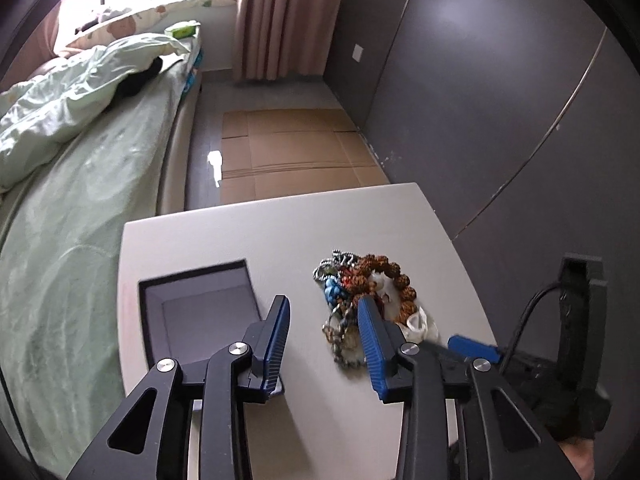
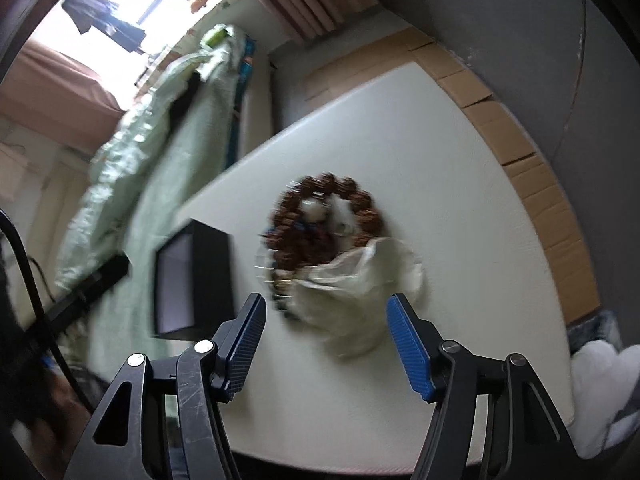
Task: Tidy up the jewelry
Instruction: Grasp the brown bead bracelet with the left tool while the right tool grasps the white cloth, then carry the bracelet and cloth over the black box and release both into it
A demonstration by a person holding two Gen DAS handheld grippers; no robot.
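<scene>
Jewelry lay in one tangled heap [image 1: 360,300] on the white table [image 1: 280,232], and I take this heap as the landmark. It contained a bracelet of rough brown beads [image 2: 352,200], metal chains [image 1: 340,340], something blue, and a crumpled pale plastic bag [image 2: 360,288] at its near side. An open dark box [image 1: 200,308] stood on the table, a little apart from the heap, on its left side.

The left gripper [image 1: 324,340] had its jaws apart and empty. The gap between them looked at bare table just left of the heap, and its right finger covered the heap's left edge in the picture. The right gripper [image 2: 326,344] also had its jaws apart and empty, and the bag end of the heap lay straight ahead between them, a little beyond the tips.

The heap had no clear long axis; it was almost round. I judge that the right gripper was better aligned for a first pick, while the left one was nearer to the box.

No brand, label or writing could be read.
</scene>
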